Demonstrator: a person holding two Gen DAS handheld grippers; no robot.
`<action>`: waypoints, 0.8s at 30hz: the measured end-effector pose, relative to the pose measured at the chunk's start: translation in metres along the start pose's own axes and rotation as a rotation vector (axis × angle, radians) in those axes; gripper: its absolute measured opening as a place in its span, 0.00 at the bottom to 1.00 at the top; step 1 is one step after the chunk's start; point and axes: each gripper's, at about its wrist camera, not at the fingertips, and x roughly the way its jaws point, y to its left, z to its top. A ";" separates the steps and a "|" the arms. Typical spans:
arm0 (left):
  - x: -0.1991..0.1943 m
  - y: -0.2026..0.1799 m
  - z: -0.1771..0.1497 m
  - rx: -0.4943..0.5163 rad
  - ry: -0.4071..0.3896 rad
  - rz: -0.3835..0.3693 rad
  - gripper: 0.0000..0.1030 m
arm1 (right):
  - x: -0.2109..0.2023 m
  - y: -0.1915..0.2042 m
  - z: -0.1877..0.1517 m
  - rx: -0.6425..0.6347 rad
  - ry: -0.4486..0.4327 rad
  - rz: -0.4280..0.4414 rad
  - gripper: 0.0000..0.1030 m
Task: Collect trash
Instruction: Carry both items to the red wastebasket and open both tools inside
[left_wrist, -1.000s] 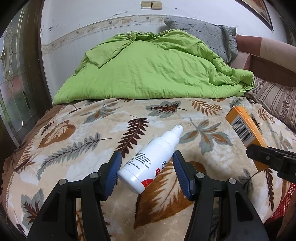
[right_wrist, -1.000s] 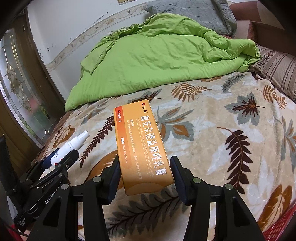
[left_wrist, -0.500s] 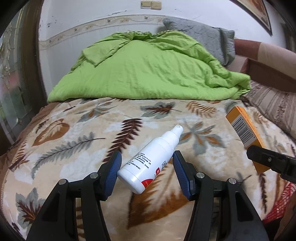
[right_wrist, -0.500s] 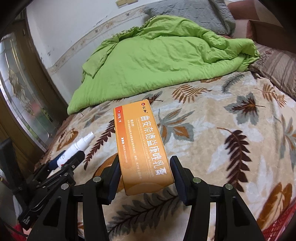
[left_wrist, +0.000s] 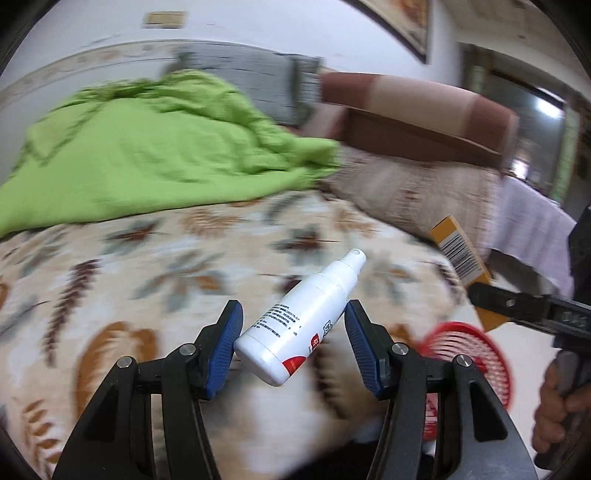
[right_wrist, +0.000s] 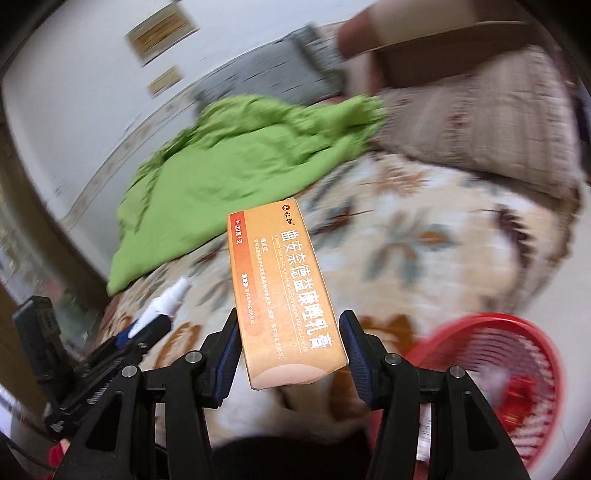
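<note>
Your left gripper (left_wrist: 293, 341) pinches the white spray bottle (left_wrist: 308, 325), your right gripper (right_wrist: 288, 349) the orange box (right_wrist: 284, 291). Both have swung right off the bed (left_wrist: 155, 266); the red basket (right_wrist: 491, 373) now shows near right, probably on the floor. Drop next.

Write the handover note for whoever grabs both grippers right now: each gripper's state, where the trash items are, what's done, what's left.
Left gripper: shut on the white spray bottle, lifted off the bed, nozzle pointing away.
Right gripper: shut on the orange carton, also off the bed.
Red basket: beside the leaf-print blanket, low on the right in both views; something red and white already lies in it.
Done: both items picked up.
Left: carry both over the basket and release them. Frames are blurred, so check for more trash on the bed.
</note>
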 end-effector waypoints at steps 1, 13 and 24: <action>0.002 -0.015 0.001 0.014 0.012 -0.042 0.55 | -0.009 -0.010 -0.001 0.012 -0.008 -0.018 0.55; 0.050 -0.146 -0.011 0.139 0.212 -0.317 0.55 | -0.088 -0.115 -0.032 0.214 -0.041 -0.172 0.55; 0.089 -0.179 -0.028 0.171 0.370 -0.355 0.57 | -0.083 -0.145 -0.051 0.312 -0.018 -0.181 0.59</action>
